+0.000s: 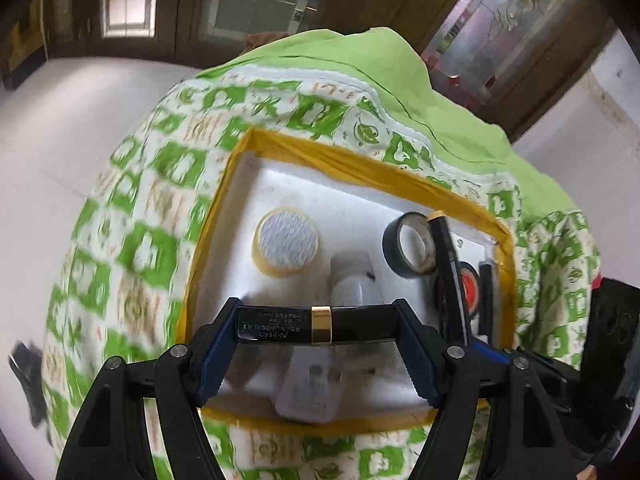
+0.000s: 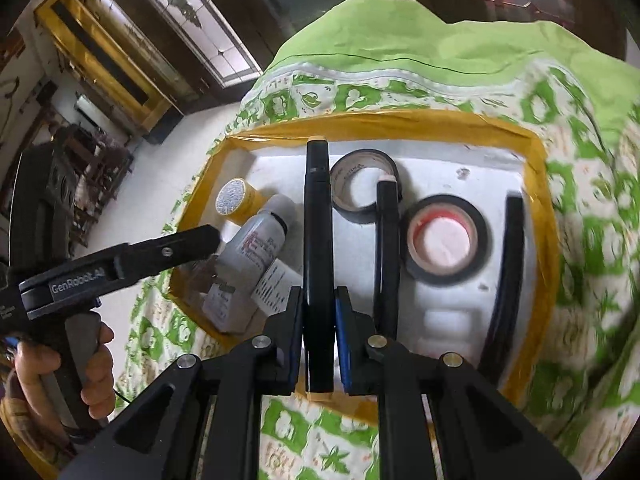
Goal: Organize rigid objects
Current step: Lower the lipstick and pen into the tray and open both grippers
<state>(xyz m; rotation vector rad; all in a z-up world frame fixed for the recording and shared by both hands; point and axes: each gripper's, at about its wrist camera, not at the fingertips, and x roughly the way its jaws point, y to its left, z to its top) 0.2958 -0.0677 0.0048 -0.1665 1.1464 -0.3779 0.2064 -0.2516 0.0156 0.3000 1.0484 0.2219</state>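
Tape rolls (image 2: 444, 236) and bottles (image 2: 256, 240) are crowding the foam tray (image 2: 536, 184). The left gripper (image 1: 318, 324) is grasping a black tube (image 1: 280, 324) endwise; the right gripper (image 2: 318, 320) is clenching a black pen (image 2: 317, 216). A green patterned cloth (image 1: 132, 208) is covering the surface.

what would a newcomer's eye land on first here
Each claw grips something black over a white foam tray with yellow-taped edges: the left claw holds a gold-banded tube crosswise, the right claw a slim pen lengthwise. Inside lie a red-cored black tape roll and small bottles, on green-patterned cloth.
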